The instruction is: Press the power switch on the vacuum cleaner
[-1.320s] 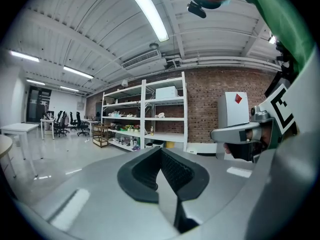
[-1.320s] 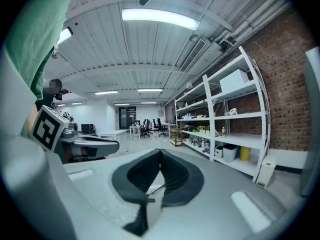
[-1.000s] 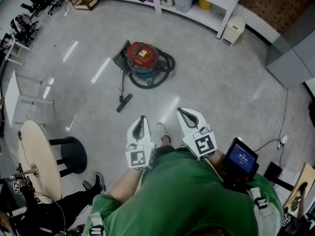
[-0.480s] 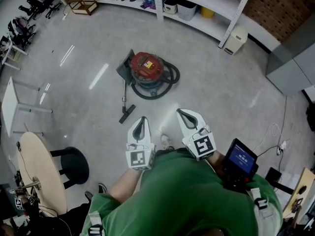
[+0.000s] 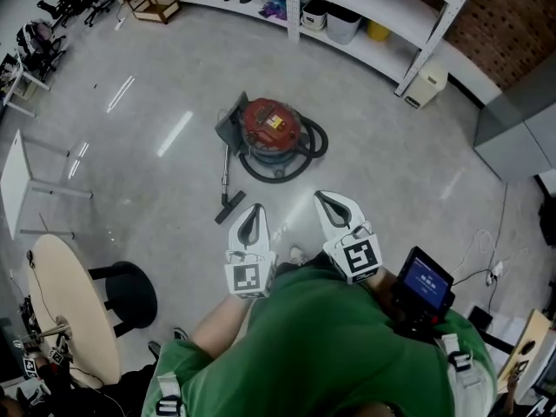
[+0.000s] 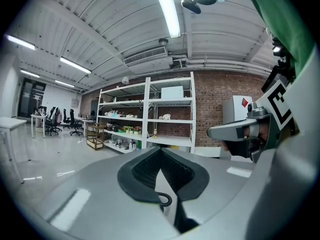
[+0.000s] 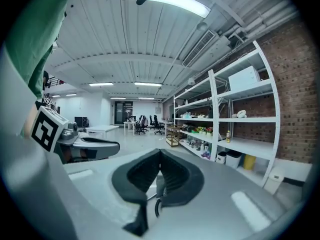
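**Grey workshop floor [image 5: 408, 163], shelving [image 5: 382, 11] along a brick wall: vac in view, not yet reached.**

We hold the left gripper [image 5: 253, 209] and right gripper [image 5: 324, 197] low in front of the body, jaws of both closed together, nothing between them. The vacuum cleaner [image 5: 274, 126] sits on the floor ahead, well apart from both grippers. Risks, in our judgement: the hose [image 5: 311, 148] and the wand [image 5: 227, 177] lie on the approach path, so a foot may snag them and shift the unit. The switch is too small to locate from here, so a closed jaw tip may hit the wrong spot. Appearance: round red top w/ a yellow label, black hose coiled round the base, wand and nozzle on the floor beside it.
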Motion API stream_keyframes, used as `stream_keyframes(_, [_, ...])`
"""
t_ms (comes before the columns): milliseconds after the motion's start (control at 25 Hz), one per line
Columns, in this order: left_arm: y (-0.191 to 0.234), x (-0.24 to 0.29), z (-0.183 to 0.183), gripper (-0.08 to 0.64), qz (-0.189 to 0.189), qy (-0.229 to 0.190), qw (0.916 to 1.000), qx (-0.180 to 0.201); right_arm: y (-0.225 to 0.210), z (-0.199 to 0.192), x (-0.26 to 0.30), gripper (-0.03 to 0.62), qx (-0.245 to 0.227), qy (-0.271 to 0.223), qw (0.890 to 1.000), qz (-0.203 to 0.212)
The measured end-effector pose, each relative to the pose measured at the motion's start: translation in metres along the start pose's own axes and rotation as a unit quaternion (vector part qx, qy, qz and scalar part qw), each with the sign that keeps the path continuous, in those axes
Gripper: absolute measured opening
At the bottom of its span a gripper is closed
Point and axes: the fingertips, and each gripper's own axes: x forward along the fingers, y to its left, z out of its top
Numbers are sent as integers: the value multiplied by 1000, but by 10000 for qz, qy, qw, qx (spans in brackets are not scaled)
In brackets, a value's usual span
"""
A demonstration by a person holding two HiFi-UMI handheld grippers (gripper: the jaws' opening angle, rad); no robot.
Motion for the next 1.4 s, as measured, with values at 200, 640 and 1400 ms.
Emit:
stream_keyframes(200, [15,3,1,6,140,34,9999,-90,0,2,18,3,-64,25,10000,59])
stream_keyframes(640, [48,44,7,6,505,112,9986,-83,-23,6,84,3,-27,12,9991,421])
stream_keyframes(1400, [76,183,1,7,856,611,9945,11,-130,-5,202,3,266,331,9950,905])
